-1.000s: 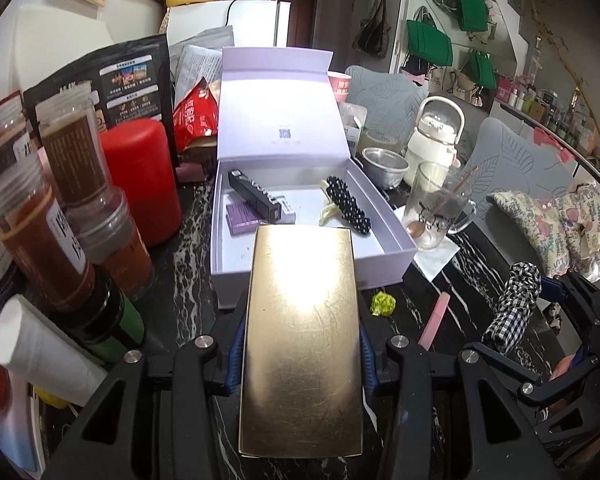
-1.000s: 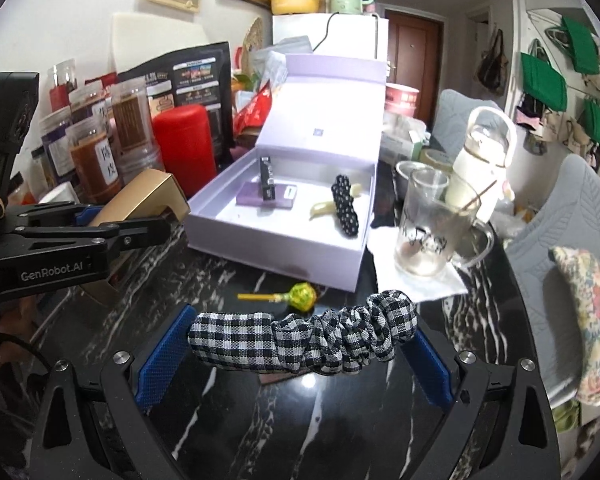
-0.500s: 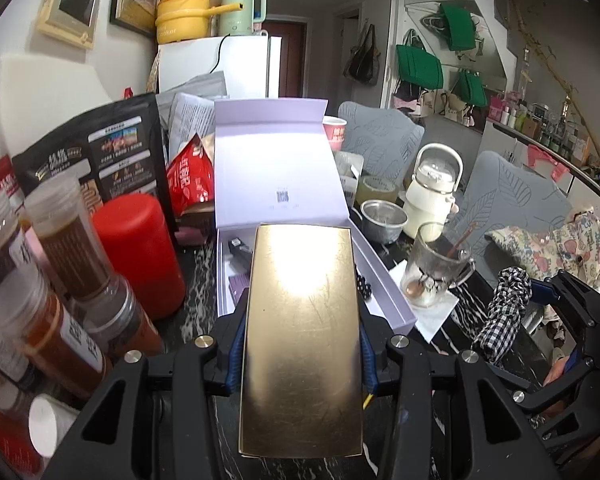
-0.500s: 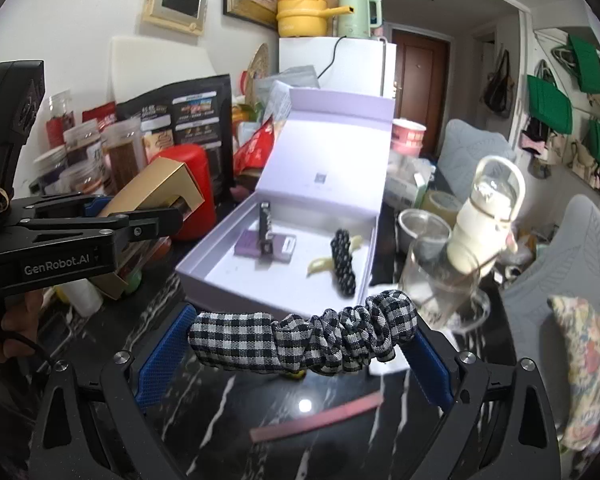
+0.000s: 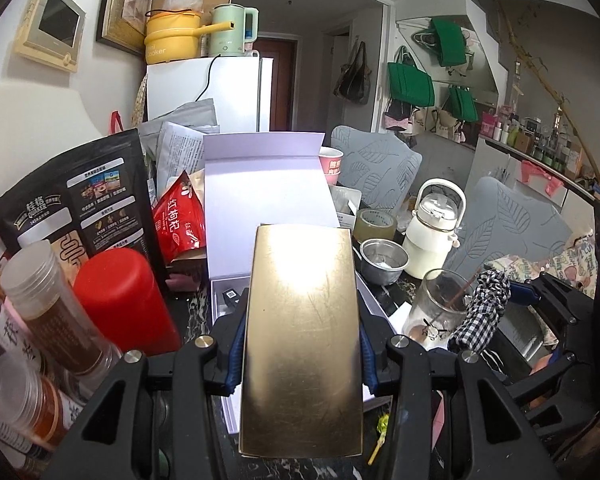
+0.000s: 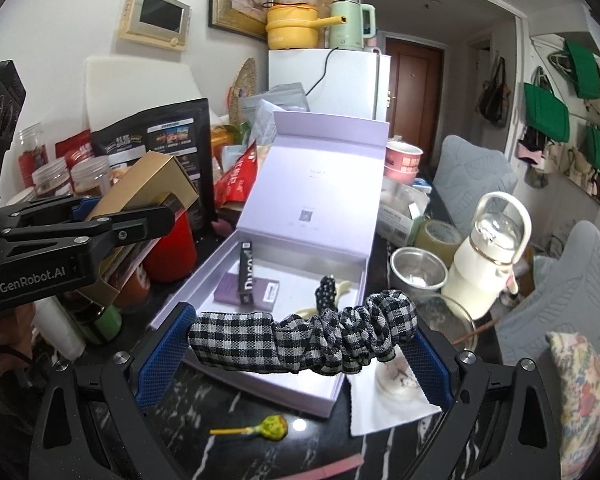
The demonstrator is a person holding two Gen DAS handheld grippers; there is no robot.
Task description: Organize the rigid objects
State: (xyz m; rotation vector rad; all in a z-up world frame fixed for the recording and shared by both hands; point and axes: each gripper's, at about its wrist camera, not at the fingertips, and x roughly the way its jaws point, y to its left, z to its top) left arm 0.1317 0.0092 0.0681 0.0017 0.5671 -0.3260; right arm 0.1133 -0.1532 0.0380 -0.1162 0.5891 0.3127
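Observation:
My left gripper (image 5: 300, 344) is shut on a flat gold box (image 5: 302, 340), held in the air above the near end of the open lilac gift box (image 5: 268, 188). The gold box also shows in the right wrist view (image 6: 148, 188), left of the lilac box (image 6: 260, 280). My right gripper (image 6: 296, 344) is shut on a black-and-white checked scrunchie (image 6: 300, 340), held above the lilac box's front edge. Inside the box lie a black tube (image 6: 245, 272), a purple card (image 6: 248, 292) and a beaded black hair clip (image 6: 326, 292).
Spice jars (image 5: 48, 300) and a red canister (image 5: 124, 300) crowd the left. A glass mug (image 5: 436, 308), steel bowl (image 5: 382, 266) and white kettle jug (image 5: 432, 228) stand at the right. A green lollipop (image 6: 260, 428) and pink stick (image 6: 332, 466) lie on the black marble table (image 6: 204, 396).
Both grippers have risen with their loads. The left wrist view now looks more level over the lilac box, and the gold box hides most of its inside.

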